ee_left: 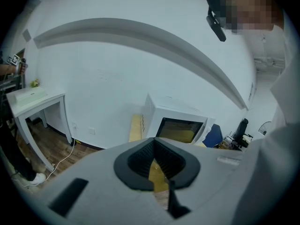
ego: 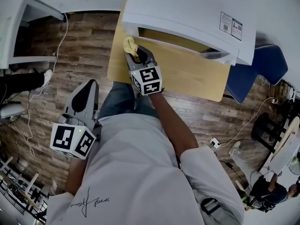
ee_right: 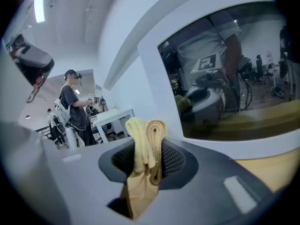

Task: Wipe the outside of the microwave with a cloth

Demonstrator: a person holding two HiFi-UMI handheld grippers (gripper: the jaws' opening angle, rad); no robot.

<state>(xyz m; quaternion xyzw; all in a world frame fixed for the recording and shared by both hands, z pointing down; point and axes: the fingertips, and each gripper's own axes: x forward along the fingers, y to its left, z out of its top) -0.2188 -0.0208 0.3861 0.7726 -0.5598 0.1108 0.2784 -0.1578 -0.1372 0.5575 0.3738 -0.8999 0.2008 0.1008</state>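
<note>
Yellow cloth (ego: pixel 131 45) pinched by outstretched right gripper (ego: pixel 136 55) at microwave (ego: pixel 187 13) — left gripper (ego: pixel 90 86) low, jaws together.

A: Casing finish?
B: White box-shaped microwave (ego: pixel 187 13): smooth satin shell. Its dark door window (ee_right: pixel 225 78) is glossy and gives mirror-like reflections.
A: Cloth?
B: Yellow folded cloth (ee_right: pixel 143 139): soft, napped terry weave, matt. Grey right gripper (ee_right: pixel 148 165): matt plastic, with finely ribbed black pads (ee_right: pixel 176 159). Pale wooden tabletop (ego: pixel 187 74): smooth, low sheen. Brown plank floor (ego: pixel 89 46): grained wood look.

Right tool (ego: pixel 135 56) holds yellow cloth (ego: pixel 130 45) against microwave (ego: pixel 187 13) front.
</note>
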